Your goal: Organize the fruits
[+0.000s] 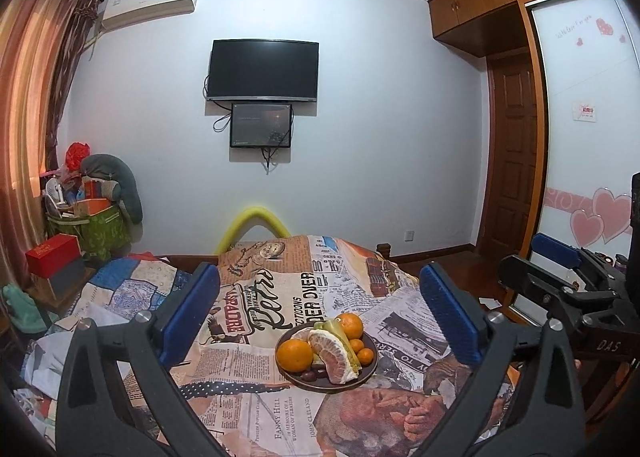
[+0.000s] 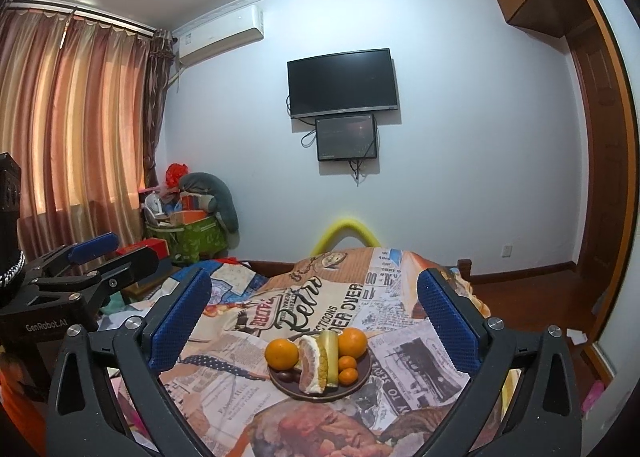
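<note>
A dark brown plate (image 1: 370,371) (image 2: 362,375) sits on a newspaper-print cloth. It holds two large oranges (image 1: 295,355) (image 2: 282,353), a peeled pomelo wedge (image 1: 334,357) (image 2: 312,367), a green fruit piece (image 1: 334,329) (image 2: 330,357), small mandarins (image 1: 365,355) (image 2: 347,375) and dark dates (image 1: 310,375). My left gripper (image 1: 320,317) is open and empty, above and short of the plate. My right gripper (image 2: 314,317) is open and empty, also short of the plate. The right gripper shows at the right of the left wrist view (image 1: 560,277); the left gripper shows at the left of the right wrist view (image 2: 92,261).
The cloth (image 1: 280,409) covers a raised surface over a bed with a patchwork quilt (image 1: 128,289). A green bag of clutter (image 1: 92,225) and a red box (image 1: 52,257) stand at the left wall. A wooden door (image 1: 512,161) is at right.
</note>
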`<action>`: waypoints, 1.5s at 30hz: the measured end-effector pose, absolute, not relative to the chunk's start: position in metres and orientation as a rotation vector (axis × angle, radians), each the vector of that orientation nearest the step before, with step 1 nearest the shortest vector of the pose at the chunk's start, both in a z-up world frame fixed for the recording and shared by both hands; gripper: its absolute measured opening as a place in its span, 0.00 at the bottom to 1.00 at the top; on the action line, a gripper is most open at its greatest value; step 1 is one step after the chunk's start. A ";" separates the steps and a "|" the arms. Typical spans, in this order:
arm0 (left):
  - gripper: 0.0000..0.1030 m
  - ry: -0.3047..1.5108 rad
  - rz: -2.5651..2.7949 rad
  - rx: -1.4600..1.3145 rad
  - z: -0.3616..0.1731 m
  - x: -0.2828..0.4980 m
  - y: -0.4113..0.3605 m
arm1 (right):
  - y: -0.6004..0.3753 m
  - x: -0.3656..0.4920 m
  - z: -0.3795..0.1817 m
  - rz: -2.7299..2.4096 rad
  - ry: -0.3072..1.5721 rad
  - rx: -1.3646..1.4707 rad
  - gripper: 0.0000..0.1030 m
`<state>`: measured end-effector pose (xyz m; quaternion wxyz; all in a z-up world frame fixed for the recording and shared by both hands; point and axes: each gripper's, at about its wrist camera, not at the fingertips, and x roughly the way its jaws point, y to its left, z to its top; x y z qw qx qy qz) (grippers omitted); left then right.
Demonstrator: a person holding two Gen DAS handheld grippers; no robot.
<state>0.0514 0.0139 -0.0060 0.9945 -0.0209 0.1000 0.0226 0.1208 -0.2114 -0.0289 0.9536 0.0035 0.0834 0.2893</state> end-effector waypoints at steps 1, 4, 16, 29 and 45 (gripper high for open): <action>0.99 0.201 0.046 -0.042 -0.006 0.051 0.014 | -0.211 0.121 -0.029 0.589 0.170 0.008 1.00; 0.99 0.202 0.049 -0.041 -0.007 0.051 0.015 | -0.211 0.120 -0.029 0.590 0.171 0.009 1.00; 0.99 0.208 0.045 -0.043 -0.009 0.052 0.013 | -0.211 0.119 -0.028 0.589 0.175 0.014 1.00; 0.99 0.209 0.040 -0.025 -0.010 0.051 0.011 | -0.214 0.119 -0.029 0.587 0.177 0.014 1.00; 1.00 0.210 0.022 -0.032 -0.008 0.051 0.009 | -0.218 0.118 -0.029 0.583 0.171 0.017 1.00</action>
